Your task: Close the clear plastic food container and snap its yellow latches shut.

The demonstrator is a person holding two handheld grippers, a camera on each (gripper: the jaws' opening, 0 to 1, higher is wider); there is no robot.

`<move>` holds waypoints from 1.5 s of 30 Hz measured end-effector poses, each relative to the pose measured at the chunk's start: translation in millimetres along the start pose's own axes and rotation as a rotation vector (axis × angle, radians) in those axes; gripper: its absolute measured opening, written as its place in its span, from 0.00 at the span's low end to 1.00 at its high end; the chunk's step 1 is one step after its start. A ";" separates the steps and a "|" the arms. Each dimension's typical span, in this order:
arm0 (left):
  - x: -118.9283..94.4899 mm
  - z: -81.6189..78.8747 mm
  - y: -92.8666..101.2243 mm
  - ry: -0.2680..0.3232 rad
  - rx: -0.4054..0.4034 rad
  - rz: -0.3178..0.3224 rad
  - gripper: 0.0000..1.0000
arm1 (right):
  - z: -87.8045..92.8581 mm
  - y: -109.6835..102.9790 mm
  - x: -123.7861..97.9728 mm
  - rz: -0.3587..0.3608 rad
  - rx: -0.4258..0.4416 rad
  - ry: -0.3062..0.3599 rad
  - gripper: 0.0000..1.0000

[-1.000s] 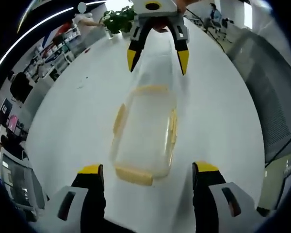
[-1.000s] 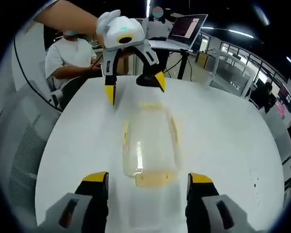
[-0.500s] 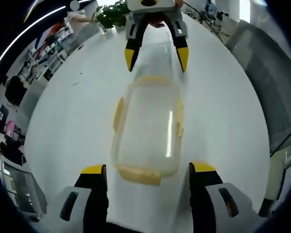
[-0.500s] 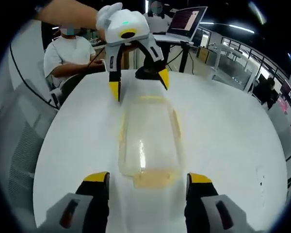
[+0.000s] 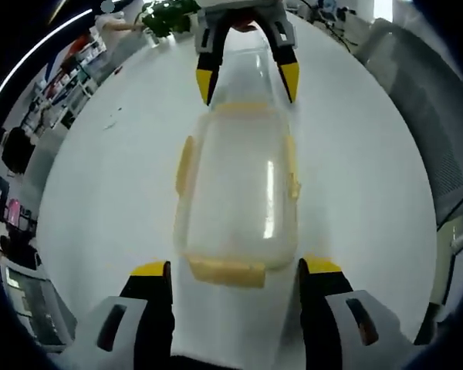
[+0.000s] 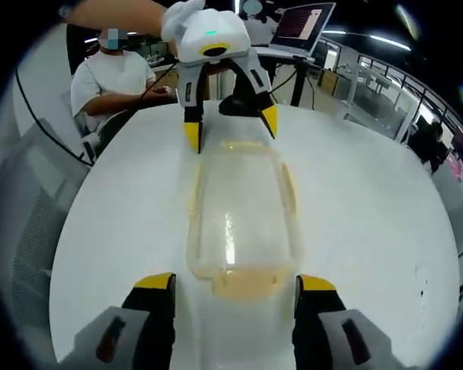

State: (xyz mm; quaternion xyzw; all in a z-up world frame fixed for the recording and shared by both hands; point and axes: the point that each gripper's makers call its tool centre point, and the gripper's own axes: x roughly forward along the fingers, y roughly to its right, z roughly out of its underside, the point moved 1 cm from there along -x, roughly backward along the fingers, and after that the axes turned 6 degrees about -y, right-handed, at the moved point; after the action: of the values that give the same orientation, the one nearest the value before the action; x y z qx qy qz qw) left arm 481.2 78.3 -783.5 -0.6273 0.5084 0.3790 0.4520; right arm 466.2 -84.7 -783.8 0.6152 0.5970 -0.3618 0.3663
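In the left gripper view, we see our left hand-held gripper [image 5: 225,270] spread wide, holding nothing, its jaws flanking the near end of the clear container [image 5: 238,193] on the white worktop [image 5: 100,200]. A yellow latch [image 5: 225,271] sits between them.

In the right gripper view, our right hand-held gripper [image 6: 230,284] is equally wide and empty at the container's [image 6: 243,216] opposite end.

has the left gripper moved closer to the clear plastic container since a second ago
Yes. In the left gripper view, the left gripper has come in toward the clear plastic food container on the white table; its yellow end latch now sits between the jaws.
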 end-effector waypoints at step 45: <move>2.6 8.8 2.0 -0.021 0.037 0.119 0.41 | 3.7 8.6 10.6 -0.022 -0.020 -0.047 0.38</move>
State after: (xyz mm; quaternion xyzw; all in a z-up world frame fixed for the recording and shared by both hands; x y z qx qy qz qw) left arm 479.6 85.8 -789.0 -0.5835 0.5470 0.4025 0.4454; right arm 475.1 -83.1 -794.7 0.5961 0.5988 -0.3741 0.3822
